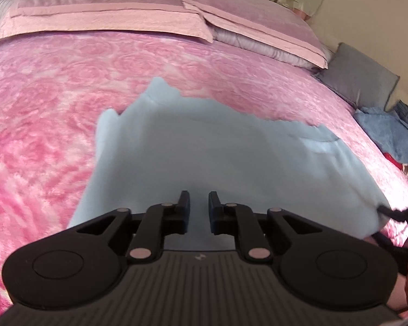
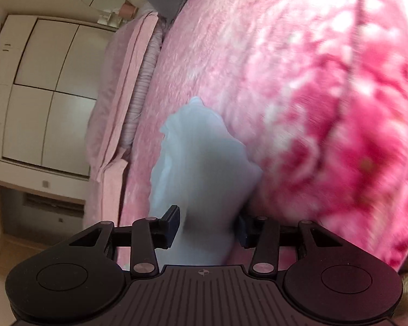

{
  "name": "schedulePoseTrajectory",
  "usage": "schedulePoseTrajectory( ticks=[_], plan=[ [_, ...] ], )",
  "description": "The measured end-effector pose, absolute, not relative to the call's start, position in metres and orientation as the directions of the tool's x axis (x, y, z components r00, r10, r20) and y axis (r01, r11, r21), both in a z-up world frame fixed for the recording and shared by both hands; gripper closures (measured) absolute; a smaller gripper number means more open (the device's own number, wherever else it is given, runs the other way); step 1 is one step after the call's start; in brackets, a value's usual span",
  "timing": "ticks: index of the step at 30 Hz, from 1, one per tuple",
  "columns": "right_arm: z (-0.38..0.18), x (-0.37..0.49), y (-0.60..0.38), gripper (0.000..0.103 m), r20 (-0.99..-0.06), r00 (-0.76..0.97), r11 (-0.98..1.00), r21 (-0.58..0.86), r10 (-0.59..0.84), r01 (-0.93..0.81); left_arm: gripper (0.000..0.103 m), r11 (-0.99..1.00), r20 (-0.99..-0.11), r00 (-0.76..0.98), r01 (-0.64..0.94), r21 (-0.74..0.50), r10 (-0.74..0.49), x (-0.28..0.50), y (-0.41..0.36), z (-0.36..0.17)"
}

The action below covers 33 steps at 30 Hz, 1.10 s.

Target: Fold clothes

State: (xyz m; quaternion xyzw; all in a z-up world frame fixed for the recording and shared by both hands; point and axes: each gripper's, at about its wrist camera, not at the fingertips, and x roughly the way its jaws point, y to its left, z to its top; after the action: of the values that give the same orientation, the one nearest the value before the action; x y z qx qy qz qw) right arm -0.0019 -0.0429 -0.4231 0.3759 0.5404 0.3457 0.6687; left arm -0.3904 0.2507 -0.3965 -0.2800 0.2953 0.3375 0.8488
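While bunched in the right claw (image 2: 208,224), blue garment (image 1: 217,157), spread beneath left claw (image 1: 199,212)

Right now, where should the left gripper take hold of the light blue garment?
Take the light blue garment by its near left edge, coming in from the left over the pink blanket. That edge lies flat and free, and the left gripper is nearby, narrowly parted, apparently gripping nothing.

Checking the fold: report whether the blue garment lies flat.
Not flat: the blue garment is bunched in the right claw, lifted off the pink blanket.
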Motion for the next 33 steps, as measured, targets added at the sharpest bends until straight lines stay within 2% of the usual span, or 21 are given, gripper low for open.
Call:
schedulePoseTrajectory(
  ticks=[4, 10, 14, 18, 20, 24, 26, 29, 31, 33],
  plan=[
    [-0.431, -0.003, -0.043, 0.055, -0.441, 0.151, 0.439, 0.897, 0.885, 0.049, 0.092, 0.602, -0.694, 0.598, -0.743, -0.292, 0.401, -0.389, 0.252, -0.401],
    [-0.432, 0.013, -0.021, 0.054, -0.43, 0.192, 0.424, 0.903, 0.882, 0.076, 0.091, 0.61, -0.694, 0.601, -0.737, -0.291, 0.396, -0.389, 0.253, -0.401],
    [-0.43, 0.029, -0.018, 0.055, -0.42, 0.238, 0.432, 0.902, 0.876, 0.003, 0.091, 0.604, -0.693, 0.604, -0.738, -0.299, 0.394, -0.39, 0.255, -0.402],
    [-0.424, 0.021, -0.005, 0.055, -0.471, 0.216, 0.506, 0.849, 0.855, -0.151, 0.091, 0.6, -0.701, 0.593, -0.745, -0.291, 0.396, -0.391, 0.257, -0.401],
    [-0.42, 0.015, 0.0, 0.068, -0.504, 0.221, 0.545, 0.81, 0.835, -0.217, 0.091, 0.589, -0.704, 0.585, -0.754, -0.289, 0.403, -0.395, 0.259, -0.399],
    [-0.418, 0.016, 0.001, 0.079, -0.562, 0.201, 0.596, 0.769, 0.803, -0.231, 0.093, 0.562, -0.716, 0.562, -0.777, -0.284, 0.414, -0.405, 0.268, -0.404],
    [-0.408, 0.012, 0.01, 0.085, -0.617, 0.202, 0.648, 0.698, 0.76, -0.305, 0.093, 0.552, -0.72, 0.558, -0.782, -0.29, 0.412, -0.408, 0.272, -0.41],
    [-0.379, -0.013, 0.038, 0.091, -0.696, 0.283, 0.71, 0.456, 0.661, -0.537, 0.094, 0.538, -0.709, 0.579, -0.776, -0.33, 0.402, -0.414, 0.276, -0.41],
    [-0.359, -0.04, 0.056, 0.092, -0.677, 0.367, 0.684, 0.279, 0.638, -0.674, 0.094, 0.514, -0.698, 0.602, -0.77, -0.378, 0.389, -0.422, 0.279, -0.409],
    [-0.341, -0.075, 0.074, 0.093, -0.611, 0.44, 0.606, 0.082, 0.657, -0.791, 0.094, 0.49, -0.683, 0.627, -0.76, -0.428, 0.376, -0.432, 0.281, -0.409]
  ],
)
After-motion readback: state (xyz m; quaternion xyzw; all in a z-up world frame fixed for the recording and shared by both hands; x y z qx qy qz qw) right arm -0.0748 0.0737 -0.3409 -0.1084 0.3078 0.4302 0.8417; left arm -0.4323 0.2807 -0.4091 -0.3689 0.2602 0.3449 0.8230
